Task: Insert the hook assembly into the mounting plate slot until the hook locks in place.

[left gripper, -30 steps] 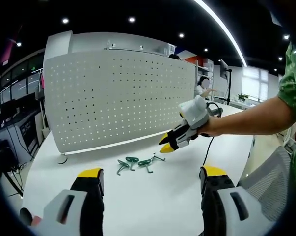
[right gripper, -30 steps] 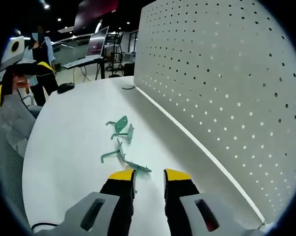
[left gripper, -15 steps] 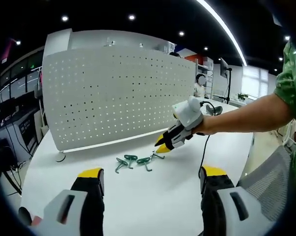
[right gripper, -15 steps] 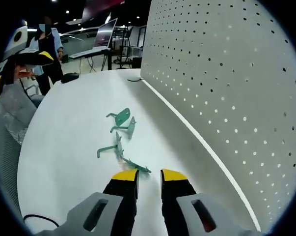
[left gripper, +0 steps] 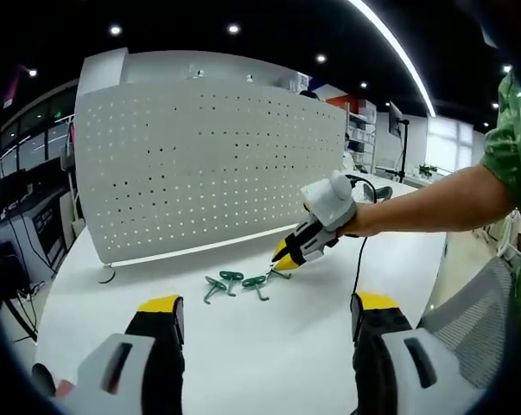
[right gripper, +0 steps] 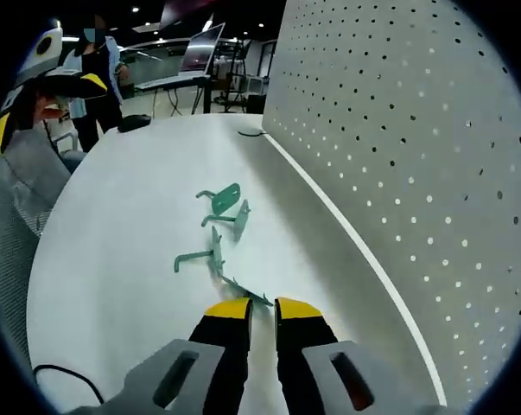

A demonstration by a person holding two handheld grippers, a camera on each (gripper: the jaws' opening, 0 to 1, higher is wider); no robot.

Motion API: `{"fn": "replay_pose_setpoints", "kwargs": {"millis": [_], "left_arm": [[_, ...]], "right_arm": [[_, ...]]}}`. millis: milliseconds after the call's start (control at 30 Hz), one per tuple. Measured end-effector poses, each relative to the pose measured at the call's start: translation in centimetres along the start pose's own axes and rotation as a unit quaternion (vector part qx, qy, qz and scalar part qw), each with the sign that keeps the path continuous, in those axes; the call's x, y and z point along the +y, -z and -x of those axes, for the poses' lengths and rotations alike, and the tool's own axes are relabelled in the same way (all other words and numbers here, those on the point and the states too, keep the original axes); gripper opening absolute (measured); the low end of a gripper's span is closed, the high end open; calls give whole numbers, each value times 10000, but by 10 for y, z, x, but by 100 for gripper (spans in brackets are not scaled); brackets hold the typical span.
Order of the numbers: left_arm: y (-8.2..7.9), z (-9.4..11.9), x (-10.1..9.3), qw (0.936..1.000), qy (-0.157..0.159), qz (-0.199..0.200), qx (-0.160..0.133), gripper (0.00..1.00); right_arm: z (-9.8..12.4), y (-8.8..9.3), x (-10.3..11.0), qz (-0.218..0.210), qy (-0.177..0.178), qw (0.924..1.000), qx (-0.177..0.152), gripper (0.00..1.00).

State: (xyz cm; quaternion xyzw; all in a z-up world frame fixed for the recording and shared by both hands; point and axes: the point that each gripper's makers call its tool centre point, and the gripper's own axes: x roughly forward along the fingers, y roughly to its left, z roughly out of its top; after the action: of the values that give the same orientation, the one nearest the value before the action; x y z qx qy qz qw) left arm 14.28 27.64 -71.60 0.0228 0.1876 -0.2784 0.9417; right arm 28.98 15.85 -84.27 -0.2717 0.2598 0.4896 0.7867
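White table (left gripper: pixel 269 346), large white pegboard (left gripper: pixel 208 164) standing upright along its far side, w/ rows of small holes. On the tabletop just in front of the board: a loose cluster of green hooks (left gripper: pixel 243 284), four or so, lying flat and partly overlapping; a couple show flat back plates (hard to count exactly in the left gripper view).

Left gripper (left gripper: pixel 264 307): low at the near edge of the table, jaws spread wide, nothing between the yellow tips. Well apart from the hooks.

Right gripper (left gripper: pixel 288 257): seen from the left gripper view reaching in from the right, held by a hand w/ bare forearm and green patterned sleeve. Tips point down at the rightmost hook of the cluster, at or touching it. In the right gripper view the right gripper (right gripper: pixel 262 308) has its jaws nearly together, only a narrow gap, w/ the end of the nearest green hook (right gripper: pixel 243 292) right at the tips. Can't tell whether the hook is actually pinched or just lies at the jaw mouth. The other hooks (right gripper: pixel 221 225) trail away from the tips across the table, pegboard (right gripper: pixel 398 156) close on the right side of that view.

Bkgd: office desks, monitors, ceiling lights; a person stands far off.
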Motion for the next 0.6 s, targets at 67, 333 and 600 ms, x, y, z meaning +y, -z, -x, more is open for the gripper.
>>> {"fn": "replay_pose_setpoints", "kwargs": {"millis": [67,333,600], "left_arm": [[1,0,-1,10000,6,6,7,81],[3,0,-1,10000,18,39,11,81],[3,-2,-1,10000,34,50,22,81]], "right_arm": [[1,1,3,3,-43,10000,-17,7],[3,1,13,4,-207,9998,21,5],[2,-2,11,307,-200,9993,67,5]]}}
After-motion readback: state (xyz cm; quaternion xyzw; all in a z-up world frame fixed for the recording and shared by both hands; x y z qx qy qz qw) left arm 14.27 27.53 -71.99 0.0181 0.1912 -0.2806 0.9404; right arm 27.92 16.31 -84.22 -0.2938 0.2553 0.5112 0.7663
